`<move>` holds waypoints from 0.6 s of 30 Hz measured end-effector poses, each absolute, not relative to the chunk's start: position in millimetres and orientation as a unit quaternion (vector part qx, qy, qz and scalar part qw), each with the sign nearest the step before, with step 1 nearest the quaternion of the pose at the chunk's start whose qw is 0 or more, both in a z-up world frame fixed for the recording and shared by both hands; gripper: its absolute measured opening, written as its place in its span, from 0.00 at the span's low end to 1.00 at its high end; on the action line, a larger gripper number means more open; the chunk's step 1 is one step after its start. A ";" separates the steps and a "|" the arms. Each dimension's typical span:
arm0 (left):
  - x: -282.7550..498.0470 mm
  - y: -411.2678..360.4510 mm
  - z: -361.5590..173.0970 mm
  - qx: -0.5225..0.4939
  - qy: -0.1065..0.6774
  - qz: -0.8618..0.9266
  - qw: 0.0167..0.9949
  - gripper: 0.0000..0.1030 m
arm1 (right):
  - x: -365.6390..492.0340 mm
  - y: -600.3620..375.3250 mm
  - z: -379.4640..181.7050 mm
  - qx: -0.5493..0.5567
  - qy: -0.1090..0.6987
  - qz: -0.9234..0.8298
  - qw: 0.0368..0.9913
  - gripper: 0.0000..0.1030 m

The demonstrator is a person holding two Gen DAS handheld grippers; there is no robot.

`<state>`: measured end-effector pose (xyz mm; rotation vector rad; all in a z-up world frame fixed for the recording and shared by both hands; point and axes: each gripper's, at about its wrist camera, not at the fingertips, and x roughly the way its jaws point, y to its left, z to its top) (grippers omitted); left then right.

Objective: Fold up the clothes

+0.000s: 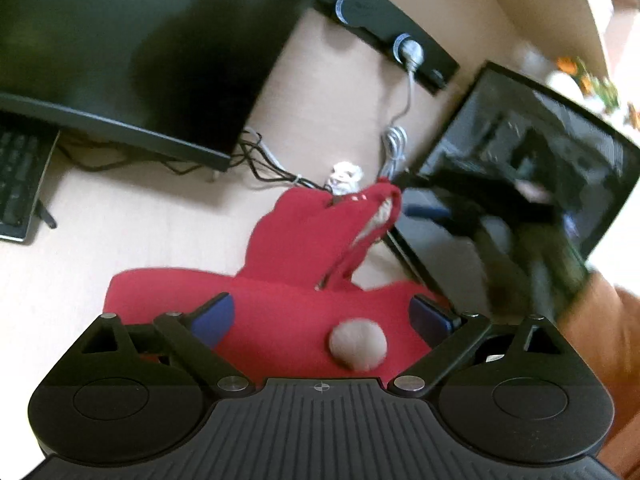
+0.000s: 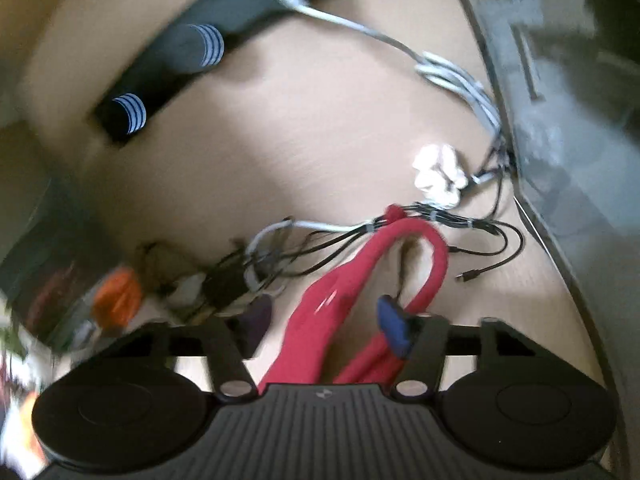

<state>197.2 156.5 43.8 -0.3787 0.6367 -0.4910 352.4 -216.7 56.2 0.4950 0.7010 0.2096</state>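
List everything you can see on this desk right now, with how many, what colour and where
Garment: one, red with a pale pom-pom, on the desk between the left gripper's fingers; a red strap loops up between the right gripper's fingers.
Monitor: one, black, far left.
Keyboard: one, black, under the monitor's left edge.
Laptop: one, dark screen, right of the garment.
Power strip: one, black, far edge, white plug in it.
Cables: a bundle, black and white, beyond the garment.
Crumpled paper: one, white, by the cables.
Desk: one, light wood.
Left gripper: black with blue pads, open over the garment.
Right gripper: black with blue pads, open around the red strap.
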 end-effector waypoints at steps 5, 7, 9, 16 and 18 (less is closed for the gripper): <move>178.6 157.7 28.6 -0.198 0.334 -0.244 0.888 0.96 | 420.0 -206.9 28.7 0.227 0.361 0.046 0.903 0.43; 172.4 157.7 21.6 -0.197 0.338 -0.248 0.886 0.96 | 432.5 -201.4 27.8 0.223 0.354 0.065 0.906 0.19; 170.8 159.5 17.7 -0.198 0.340 -0.249 0.885 0.96 | 423.0 -192.8 46.0 0.221 0.328 0.113 0.912 0.16; 193.1 200.1 15.9 -0.302 0.332 -0.273 0.851 0.96 | 236.6 -155.6 147.7 0.093 0.198 0.385 0.897 0.15; 191.1 220.1 20.1 -0.334 0.319 -0.257 0.849 0.96 | 196.5 -148.2 125.4 0.062 0.237 0.409 0.879 0.15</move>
